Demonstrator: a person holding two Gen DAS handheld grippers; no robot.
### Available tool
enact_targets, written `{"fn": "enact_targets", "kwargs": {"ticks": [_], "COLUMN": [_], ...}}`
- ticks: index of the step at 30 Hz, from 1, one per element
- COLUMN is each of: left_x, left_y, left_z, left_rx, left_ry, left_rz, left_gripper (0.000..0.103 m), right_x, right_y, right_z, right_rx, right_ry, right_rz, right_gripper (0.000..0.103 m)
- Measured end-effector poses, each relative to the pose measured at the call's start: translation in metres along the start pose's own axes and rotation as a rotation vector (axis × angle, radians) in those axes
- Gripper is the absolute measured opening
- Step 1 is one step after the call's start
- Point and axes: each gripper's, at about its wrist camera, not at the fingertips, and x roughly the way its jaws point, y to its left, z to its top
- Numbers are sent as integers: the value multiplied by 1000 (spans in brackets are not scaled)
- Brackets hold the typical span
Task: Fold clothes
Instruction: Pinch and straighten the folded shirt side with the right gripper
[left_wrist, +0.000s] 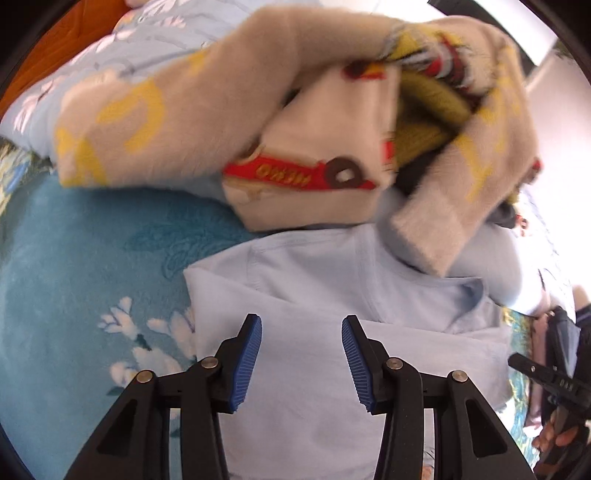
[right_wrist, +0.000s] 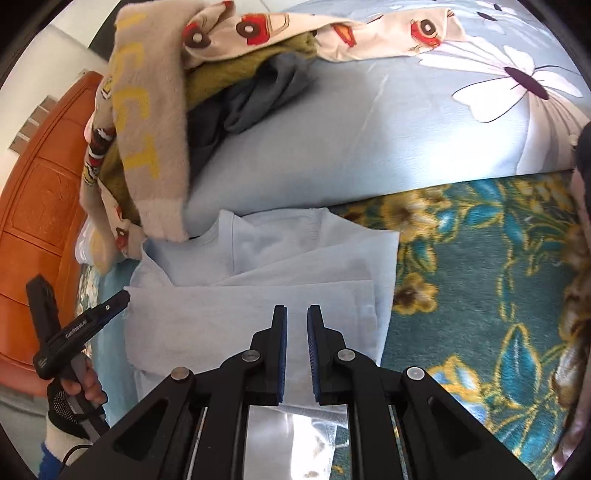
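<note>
A pale blue shirt (left_wrist: 332, 295) lies partly folded on the teal floral blanket (left_wrist: 81, 280); it also shows in the right wrist view (right_wrist: 280, 266). My left gripper (left_wrist: 301, 347) is open and empty, just above the shirt's lower part. My right gripper (right_wrist: 297, 332) hovers over the shirt's near edge, its jaws a narrow gap apart with nothing between them. The left gripper's body shows at the left of the right wrist view (right_wrist: 74, 328).
A heap of unfolded clothes (left_wrist: 258, 110), beige fleece with yellow letters and car-print cloth, lies just behind the shirt on a light blue quilt (right_wrist: 369, 140). An orange wooden headboard (right_wrist: 40, 206) stands at the left. The blanket (right_wrist: 480, 295) spreads to the right.
</note>
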Motion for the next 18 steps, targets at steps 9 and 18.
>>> {"fn": "enact_targets", "kwargs": {"ticks": [9, 18], "left_x": [3, -75], "left_y": [21, 30], "left_z": [14, -76], "left_rx": [-22, -81], "left_ry": [38, 34], "left_rz": [-16, -66], "left_gripper": [49, 49], "right_x": [9, -41], "right_y": [-23, -16], "right_z": [-3, -52], "right_rx": [61, 35], "right_ry": [21, 57], "right_rz": [1, 78], "right_gripper": [10, 25]}}
